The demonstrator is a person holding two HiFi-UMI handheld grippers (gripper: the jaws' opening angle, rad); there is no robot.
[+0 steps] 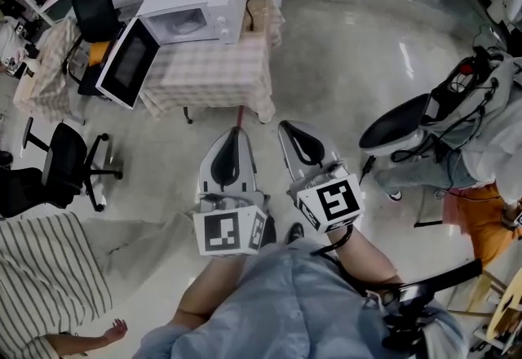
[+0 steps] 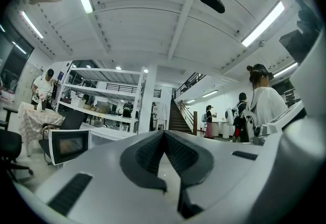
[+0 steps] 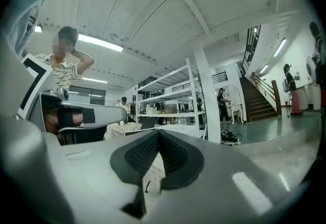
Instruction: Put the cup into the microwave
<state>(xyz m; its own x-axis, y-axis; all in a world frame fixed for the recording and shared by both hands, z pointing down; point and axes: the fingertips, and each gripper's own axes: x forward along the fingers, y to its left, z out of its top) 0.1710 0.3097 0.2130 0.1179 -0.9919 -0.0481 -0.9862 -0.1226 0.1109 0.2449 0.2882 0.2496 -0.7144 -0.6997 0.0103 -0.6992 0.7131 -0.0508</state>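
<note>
A white microwave (image 1: 192, 11) stands on a table with a checked cloth (image 1: 216, 76), far ahead of me, with its door (image 1: 128, 62) swung open to the left. In the left gripper view the door (image 2: 70, 145) shows its dark window. A small clear cup (image 3: 182, 123) stands on the table beside the microwave and also shows as the cup (image 2: 124, 127) in the left gripper view. My left gripper (image 1: 235, 133) and right gripper (image 1: 285, 127) point level toward the table, side by side. Both are shut with nothing between their jaws, and both are well short of the table.
Black office chairs (image 1: 61, 161) stand at the left, and another chair (image 1: 96, 11) is by the microwave door. A person in a striped shirt (image 1: 49, 276) is at the lower left. A seated person (image 1: 481, 145) and a black chair (image 1: 400, 129) are at the right. Shelving (image 3: 173, 95) lies beyond the table.
</note>
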